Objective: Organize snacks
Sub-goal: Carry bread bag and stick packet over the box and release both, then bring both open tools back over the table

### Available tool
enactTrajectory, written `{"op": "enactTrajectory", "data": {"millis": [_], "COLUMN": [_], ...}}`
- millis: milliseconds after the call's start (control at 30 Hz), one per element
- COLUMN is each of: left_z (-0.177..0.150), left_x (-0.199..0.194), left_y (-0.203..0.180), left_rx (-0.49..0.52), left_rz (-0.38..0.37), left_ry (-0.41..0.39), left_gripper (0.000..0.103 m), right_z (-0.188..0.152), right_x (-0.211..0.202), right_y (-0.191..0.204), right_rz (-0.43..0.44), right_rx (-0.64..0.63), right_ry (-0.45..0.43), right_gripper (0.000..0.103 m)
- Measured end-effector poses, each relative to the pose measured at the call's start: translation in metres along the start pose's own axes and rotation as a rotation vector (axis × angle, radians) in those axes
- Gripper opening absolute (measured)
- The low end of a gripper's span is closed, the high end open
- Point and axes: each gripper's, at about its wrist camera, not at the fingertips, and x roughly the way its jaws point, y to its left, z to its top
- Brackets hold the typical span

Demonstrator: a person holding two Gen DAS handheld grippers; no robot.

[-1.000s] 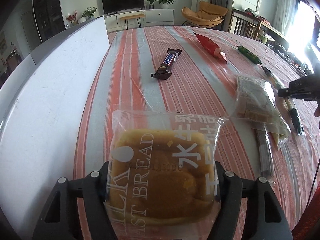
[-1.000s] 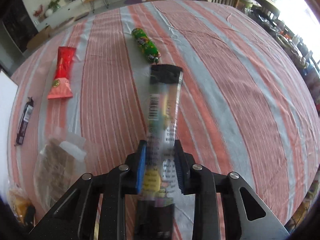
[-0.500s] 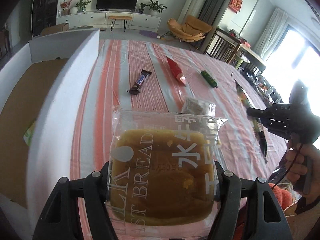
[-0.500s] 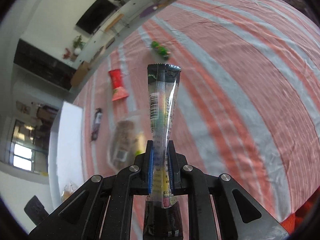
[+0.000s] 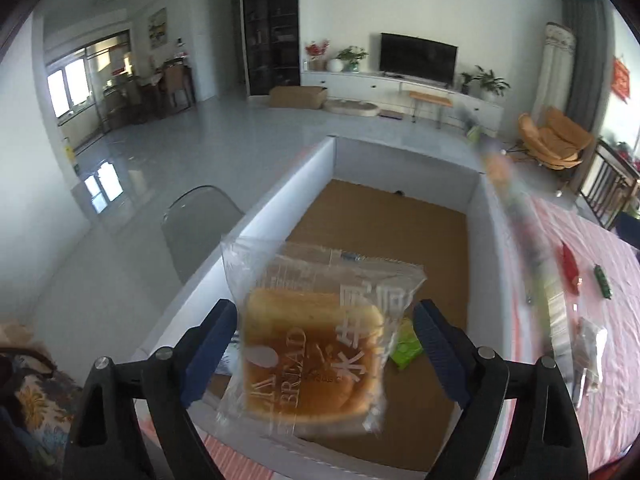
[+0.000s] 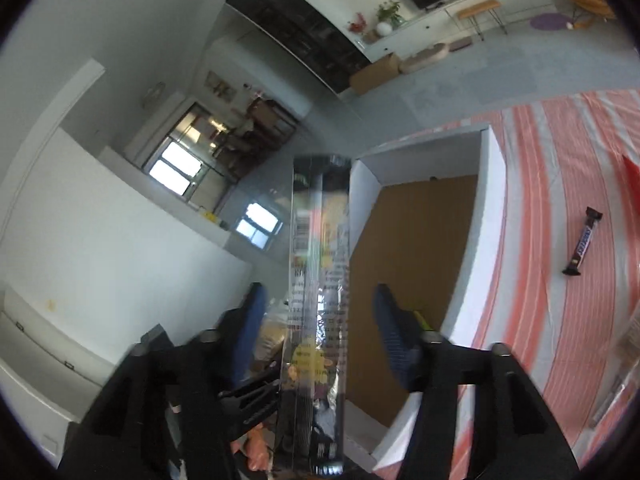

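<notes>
My left gripper (image 5: 324,344) is open over the white box (image 5: 288,196); the packet of bread (image 5: 316,344) hangs loose between its spread fingers, above the brown box floor. My right gripper (image 6: 316,320) is open too; the long dark snack stick (image 6: 318,300) stands between its fingers without touching them, over the box (image 6: 480,232). The stick shows blurred in the left wrist view (image 5: 520,232). A green packet (image 5: 406,346) lies inside the box.
On the striped tablecloth (image 6: 560,184) lie a chocolate bar (image 6: 583,242), a red packet (image 5: 570,270), a green packet (image 5: 603,280) and a clear packet (image 5: 588,346). A grey chair (image 5: 200,224) stands left of the box.
Both grippers swung left from the table to over the box. Both sets of jaws opened, and the bread and the snack stick came free of the pads.
</notes>
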Motion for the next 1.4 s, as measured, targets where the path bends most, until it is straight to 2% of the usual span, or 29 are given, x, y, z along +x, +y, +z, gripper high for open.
{"op": "enactTrajectory", "data": {"millis": [100, 167, 233, 300, 333, 467, 533, 567, 600, 633, 700, 767, 800, 867, 900, 967, 1033, 1133, 1267, 1300, 1400], "left_z": [-0.011, -0.016, -0.021, -0.024, -0.025, -0.038, -0.043, -0.047, -0.051, -0.058, -0.068, -0.078, -0.083, -0.092, -0.097, -0.105, -0.110, -0.111, -0.108, -0.107, -0.104], "left_x": [0.005, 0.006, -0.002, -0.011, -0.015, -0.022, -0.028, -0.030, -0.030, -0.030, -0.020, -0.006, 0.004, 0.027, 0.039, 0.062, 0.080, 0.099, 0.111, 0.113, 0.118], "left_y": [-0.004, -0.021, -0.045, -0.074, -0.089, -0.154, -0.182, -0.193, -0.205, -0.216, -0.231, -0.243, -0.250, -0.260, -0.267, -0.279, -0.291, -0.311, -0.327, -0.328, -0.329], "left_rx": [0.000, 0.027, 0.059, 0.091, 0.108, 0.209, 0.255, 0.281, 0.311, 0.341, 0.383, 0.404, 0.410, 0.410, 0.410, 0.410, 0.423, 0.458, 0.478, 0.468, 0.447], "left_rz": [-0.027, -0.076, -0.161, -0.260, -0.307, -0.462, -0.509, -0.524, -0.531, -0.532, -0.521, -0.507, -0.498, -0.484, -0.475, -0.462, -0.440, -0.397, -0.382, -0.390, -0.382], "left_ry": [0.001, -0.001, -0.010, -0.018, -0.020, 0.019, 0.036, 0.045, 0.057, 0.073, 0.106, 0.144, 0.161, 0.188, 0.203, 0.228, 0.223, 0.211, 0.176, 0.167, 0.154], "left_gripper": [0.090, 0.090, 0.090, 0.090, 0.090, 0.092, 0.092, 0.092, 0.092, 0.092, 0.092, 0.092, 0.092, 0.092, 0.092, 0.092, 0.092, 0.092, 0.093, 0.094, 0.099], "right_z": [-0.019, -0.039, -0.065, -0.094, -0.104, -0.108, -0.092, -0.083, -0.076, -0.070, -0.064, -0.064, -0.069, -0.085, -0.094, -0.115, -0.132, -0.146, -0.134, -0.130, -0.131], "right_x": [-0.014, -0.025, -0.031, -0.029, -0.030, -0.034, -0.050, -0.061, -0.076, -0.093, -0.124, -0.156, -0.171, -0.198, -0.207, -0.213, -0.218, -0.229, -0.226, -0.223, -0.229], "right_y": [-0.029, -0.071, -0.120, -0.164, -0.182, -0.248, -0.276, -0.287, -0.295, -0.300, -0.300, -0.289, -0.283, -0.285, -0.291, -0.316, -0.337, -0.347, -0.351, -0.355, -0.362], "right_rz": [-0.102, -0.168, -0.171, -0.137, -0.140, -0.258, -0.349, -0.420, -0.499, -0.532, -0.488, -0.486, -0.528, -0.700, -0.810, -0.988, -1.068, -1.120, -1.164, -1.174, -1.181], "right_rx": [-0.037, -0.005, 0.090, 0.183, 0.215, 0.308, 0.326, 0.329, 0.334, 0.349, 0.346, 0.269, 0.222, 0.168, 0.169, 0.194, 0.225, 0.269, 0.247, 0.241, 0.239], "right_ry": [-0.018, 0.004, 0.074, 0.158, 0.165, 0.124, 0.033, -0.020, -0.077, -0.127, -0.190, -0.237, -0.268, -0.306, -0.302, -0.234, -0.166, -0.178, -0.150, -0.140, -0.187], "right_gripper": [0.070, 0.072, 0.072, 0.072, 0.072, 0.071, 0.058, 0.055, 0.056, 0.058, 0.059, 0.064, 0.070, 0.073, 0.073, 0.074, 0.074, 0.074, 0.073, 0.074, 0.083]}}
